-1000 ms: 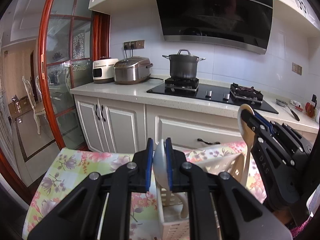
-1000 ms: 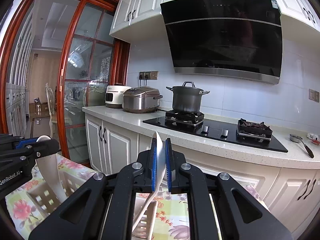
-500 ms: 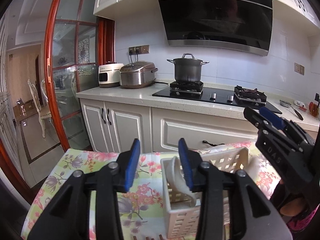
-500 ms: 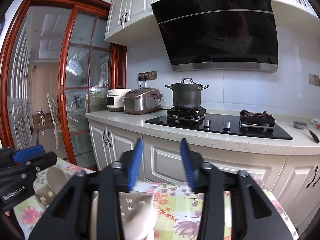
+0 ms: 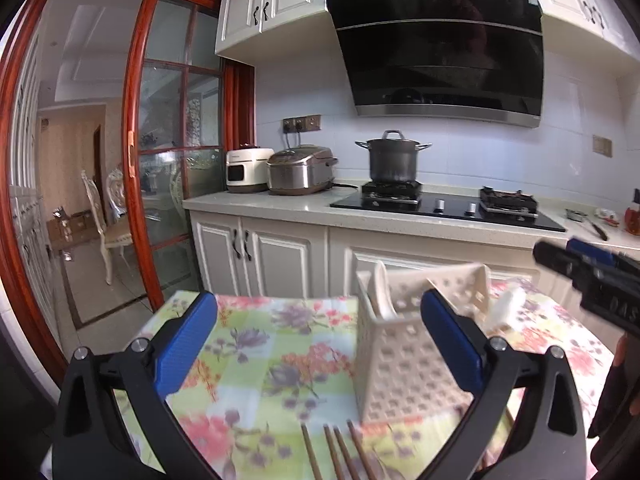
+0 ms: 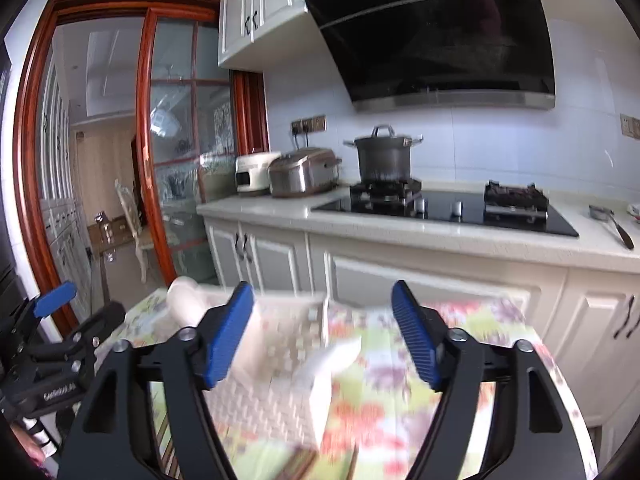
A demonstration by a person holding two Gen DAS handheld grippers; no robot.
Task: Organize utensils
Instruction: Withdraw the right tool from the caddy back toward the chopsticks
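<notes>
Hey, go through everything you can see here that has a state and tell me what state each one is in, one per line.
Left tongs: opening, nothing between them.
Right tongs: opening, nothing gripped.
White perforated plastic utensil basket: upright on the floral tablecloth, a white spoon standing inside.
Brown wooden chopsticks: lying on the cloth, outside the basket.
Grey lidded stockpot: lid on, sitting on the burner.
Silver rice cooker: lid closed.

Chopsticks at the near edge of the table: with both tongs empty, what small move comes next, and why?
Probably lower the left tongs onto the chopsticks. Its jaws are opening with nothing between them, the white spoon already stands in the basket, and the chopsticks lie loose on the tablecloth just below.
</notes>
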